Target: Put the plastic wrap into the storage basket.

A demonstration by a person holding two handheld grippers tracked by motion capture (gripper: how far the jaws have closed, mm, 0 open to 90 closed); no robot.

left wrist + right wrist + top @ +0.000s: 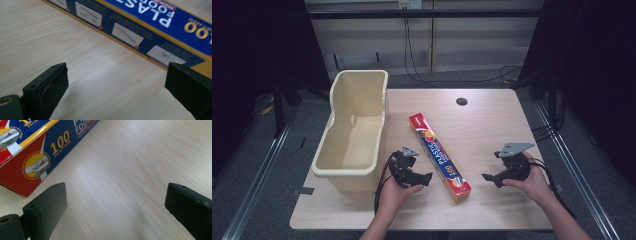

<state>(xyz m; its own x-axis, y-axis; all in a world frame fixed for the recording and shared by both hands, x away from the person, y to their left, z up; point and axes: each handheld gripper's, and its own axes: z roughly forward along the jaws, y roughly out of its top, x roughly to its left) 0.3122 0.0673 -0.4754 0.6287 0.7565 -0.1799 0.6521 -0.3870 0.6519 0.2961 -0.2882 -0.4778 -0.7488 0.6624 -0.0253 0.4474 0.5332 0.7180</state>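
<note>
Wide-spread jaws, plastic-wrap box [140,27] cropped beyond.

An empty cream plastic tub [354,131] is sitting at nine o'clock on the pale wooden worktop [492,125], a dark round hole [461,101] lying toward one o'clock.

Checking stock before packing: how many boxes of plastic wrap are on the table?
1. The box lies on the table, right of the tub, between both grippers.

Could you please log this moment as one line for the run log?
left claw: open, beside box | right claw: open, empty | plastic wrap box: flat on table, untouched | beige bin: empty
</note>
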